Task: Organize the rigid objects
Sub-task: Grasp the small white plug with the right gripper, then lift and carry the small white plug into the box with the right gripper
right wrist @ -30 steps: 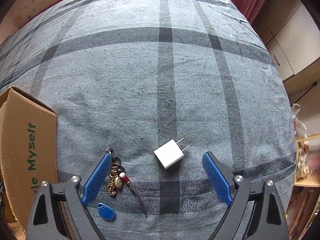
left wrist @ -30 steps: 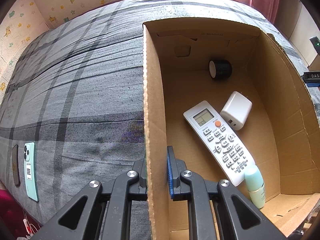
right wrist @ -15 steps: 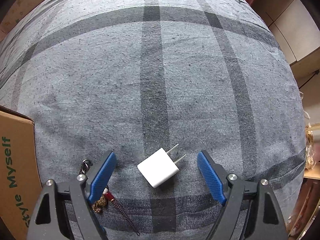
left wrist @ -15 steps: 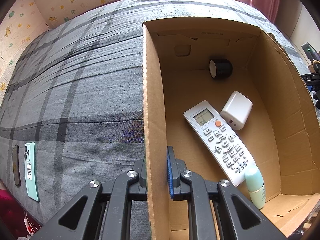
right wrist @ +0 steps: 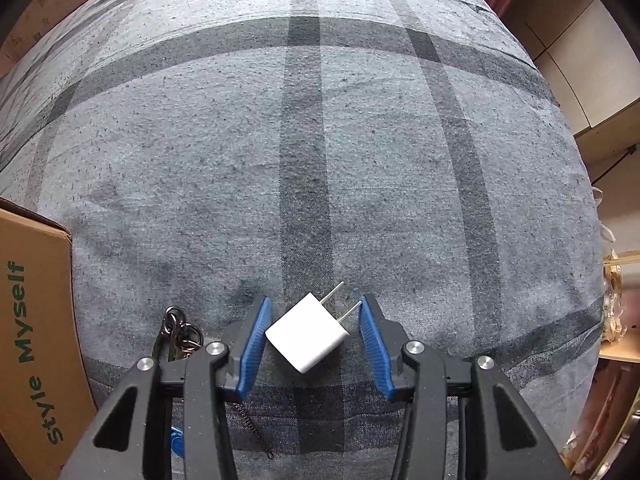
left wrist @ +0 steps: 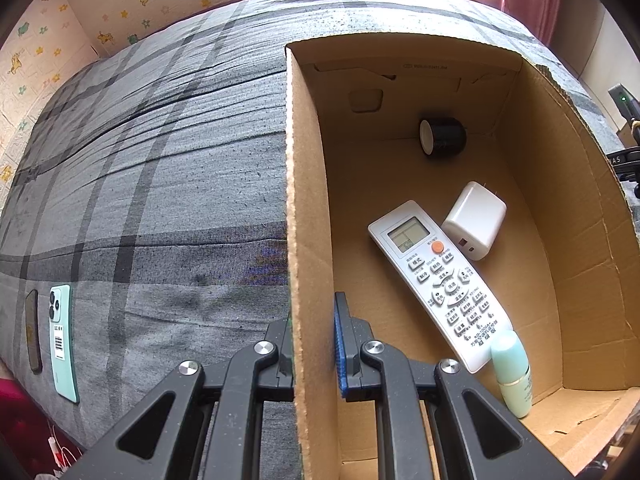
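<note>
Grey plaid bed (right wrist: 320,140) underneath. Box (left wrist: 560,208) at 9 o'clock of right gripper (right wrist: 312,334), holding remote (left wrist: 440,280), big charger (left wrist: 474,220), bottle (left wrist: 514,372), black can (left wrist: 442,136). Left gripper (left wrist: 314,344) clamped on box wall. Right jaws closing around small charger (right wrist: 306,332), not yet pressing; keys (right wrist: 178,332) at 9 o'clock

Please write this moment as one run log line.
left claw: shut on cardboard box wall | right claw: closing around small white charger | not yet gripped
</note>
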`<move>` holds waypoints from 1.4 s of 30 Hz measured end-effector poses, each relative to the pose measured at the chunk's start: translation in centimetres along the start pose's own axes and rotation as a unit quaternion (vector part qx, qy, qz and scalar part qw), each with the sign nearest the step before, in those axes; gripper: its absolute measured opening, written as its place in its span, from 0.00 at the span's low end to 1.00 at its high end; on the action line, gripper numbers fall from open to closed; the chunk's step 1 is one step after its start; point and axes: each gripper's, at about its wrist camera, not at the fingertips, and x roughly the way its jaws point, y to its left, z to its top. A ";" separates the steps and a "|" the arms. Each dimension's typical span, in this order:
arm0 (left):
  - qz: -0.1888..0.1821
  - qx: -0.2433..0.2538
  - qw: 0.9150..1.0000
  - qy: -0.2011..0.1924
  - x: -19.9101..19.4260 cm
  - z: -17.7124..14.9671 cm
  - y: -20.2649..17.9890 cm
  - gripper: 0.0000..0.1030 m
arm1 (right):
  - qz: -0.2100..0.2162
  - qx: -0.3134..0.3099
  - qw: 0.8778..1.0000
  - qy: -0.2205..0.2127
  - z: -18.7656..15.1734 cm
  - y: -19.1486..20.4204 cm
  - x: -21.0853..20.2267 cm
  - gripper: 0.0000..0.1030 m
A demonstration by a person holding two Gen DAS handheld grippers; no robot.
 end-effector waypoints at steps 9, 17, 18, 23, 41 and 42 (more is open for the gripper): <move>0.003 0.002 1.000 -0.002 -0.2 -0.1 -0.2 0.14 | -0.002 -0.004 1.000 -0.015 -1.7 0.5 -3.3 0.47; 0.005 0.004 1.000 -0.003 -0.2 -0.1 -0.3 0.14 | 0.002 -0.018 0.999 -0.037 -3.8 2.1 -7.0 0.47; 0.005 0.005 1.000 -0.004 -0.3 -0.1 -0.4 0.14 | 0.001 -0.021 0.999 -0.040 -4.0 2.3 -7.5 0.47; 0.006 0.005 1.000 -0.006 -0.4 -0.2 -0.5 0.14 | -0.002 -0.038 0.998 -0.056 -4.6 3.7 -9.5 0.47; 0.005 0.006 1.000 -0.006 -0.4 -0.2 -0.3 0.14 | 0.029 -0.106 0.987 -0.114 -6.7 10.6 -16.3 0.47; 0.004 0.006 1.000 -0.006 -0.3 -0.2 -0.3 0.14 | 0.031 -0.112 0.986 -0.116 -6.9 11.1 -16.6 0.47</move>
